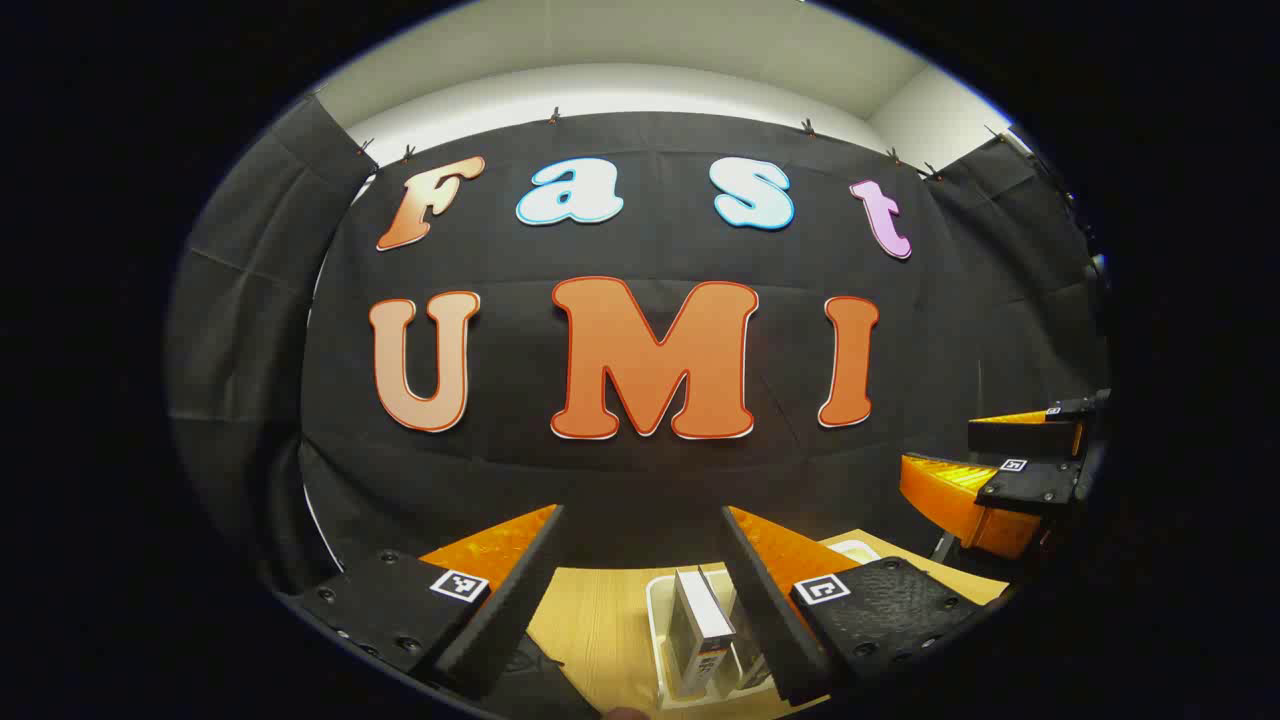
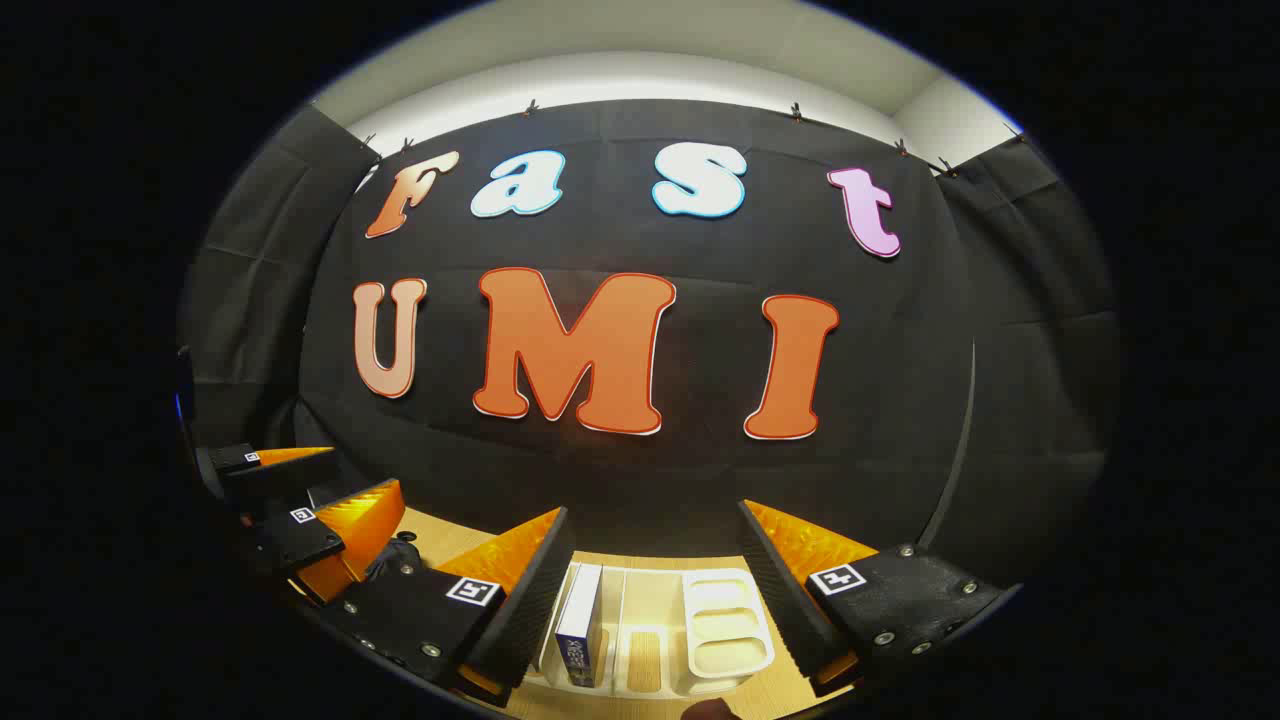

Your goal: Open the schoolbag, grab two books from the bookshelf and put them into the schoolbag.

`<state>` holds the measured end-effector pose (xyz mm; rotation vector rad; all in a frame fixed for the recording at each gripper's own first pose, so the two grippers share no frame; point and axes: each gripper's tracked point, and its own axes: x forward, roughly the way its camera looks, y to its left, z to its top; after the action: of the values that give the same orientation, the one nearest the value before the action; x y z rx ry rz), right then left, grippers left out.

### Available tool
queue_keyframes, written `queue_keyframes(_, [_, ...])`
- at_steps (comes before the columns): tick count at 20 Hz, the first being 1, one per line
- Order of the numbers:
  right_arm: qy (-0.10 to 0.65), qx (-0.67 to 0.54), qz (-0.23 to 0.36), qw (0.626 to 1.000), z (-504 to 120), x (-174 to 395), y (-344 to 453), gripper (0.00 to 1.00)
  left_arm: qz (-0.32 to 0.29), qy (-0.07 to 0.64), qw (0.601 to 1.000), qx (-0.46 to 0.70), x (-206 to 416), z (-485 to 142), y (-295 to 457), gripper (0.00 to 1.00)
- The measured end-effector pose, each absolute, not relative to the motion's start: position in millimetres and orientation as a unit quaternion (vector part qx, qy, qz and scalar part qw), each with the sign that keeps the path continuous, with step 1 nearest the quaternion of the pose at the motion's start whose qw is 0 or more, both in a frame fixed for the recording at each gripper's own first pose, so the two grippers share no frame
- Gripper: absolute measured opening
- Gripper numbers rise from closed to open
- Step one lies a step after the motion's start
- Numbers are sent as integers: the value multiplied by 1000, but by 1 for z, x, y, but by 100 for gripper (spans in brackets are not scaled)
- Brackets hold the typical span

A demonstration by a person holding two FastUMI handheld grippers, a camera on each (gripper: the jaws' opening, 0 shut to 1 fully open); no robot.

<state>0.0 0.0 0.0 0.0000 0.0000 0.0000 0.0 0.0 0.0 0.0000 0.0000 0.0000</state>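
Observation:
A white bookshelf rack [image 1: 660, 620] stands on the wooden table [image 1: 600, 620], low in the left gripper view. One book [image 1: 700, 615] stands upright in it, white spine toward me. My left gripper [image 1: 642, 515] hovers open above and in front of the rack, with nothing between its fingers. In the right gripper view the same rack [image 2: 725, 625] shows its dividers, and a book with a blue cover [image 2: 580, 630] stands at its left end. My right gripper [image 2: 652, 510] is open and holds nothing. A dark shape [image 1: 530, 680], too little of it showing to tell what it is, lies at the bottom edge.
Black cloth closes off the back and both sides. The two grippers float side by side above the table: the right gripper [image 1: 940, 447] is off to the right, the left gripper [image 2: 365, 470] off to the left. A dark lump [image 2: 395, 555] lies on the table by it.

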Motion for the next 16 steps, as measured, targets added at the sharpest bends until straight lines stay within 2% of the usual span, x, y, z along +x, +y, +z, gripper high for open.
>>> queue_keyframes(9, [5, -7, 0, 1000, -2, 1, 3, 96, -4, 11, 1000, 6, 0, -9, 2, 95])
queue_keyframes(16, [-2, -6, -1, 1000, 1, 1, 3, 97, 19, 6, 1000, 14, 0, -9, 14, 96])
